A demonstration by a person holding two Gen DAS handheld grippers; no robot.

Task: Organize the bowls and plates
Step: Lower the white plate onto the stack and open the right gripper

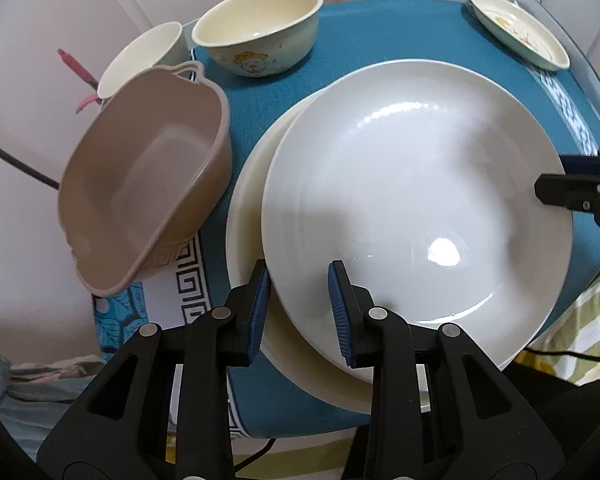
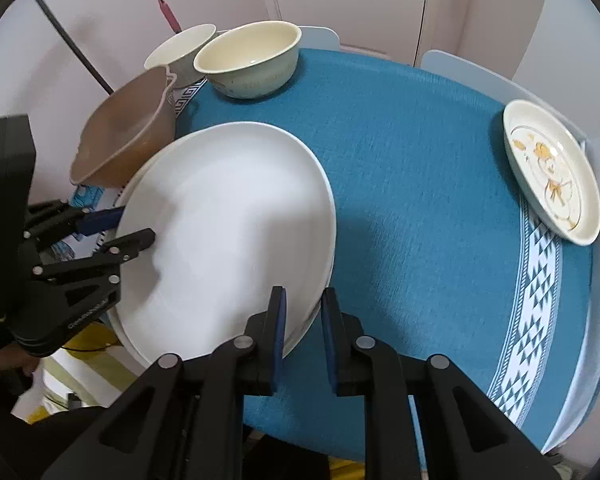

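**On the blue tablecloth: both grippers clamp the top white plate**

On the blue tablecloth [image 2: 420, 184], the top white plate [image 1: 416, 196] sits stacked on a cream plate [image 1: 246, 224]. The left gripper [image 1: 298, 312] and right gripper [image 2: 303, 336] each pinch its rim, jaws nearly closed. Beyond the plate: an empty cream bowl [image 1: 260, 32] with a cartoon print, an empty white cup [image 1: 144, 56] and an empty tan basin [image 1: 148, 192]. No readable writing on the dishes.

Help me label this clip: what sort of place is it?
Probably a home dining spot: a table under a blue tablecloth, with white plates and a cartoon-printed bowl, and pale cupboard doors behind.
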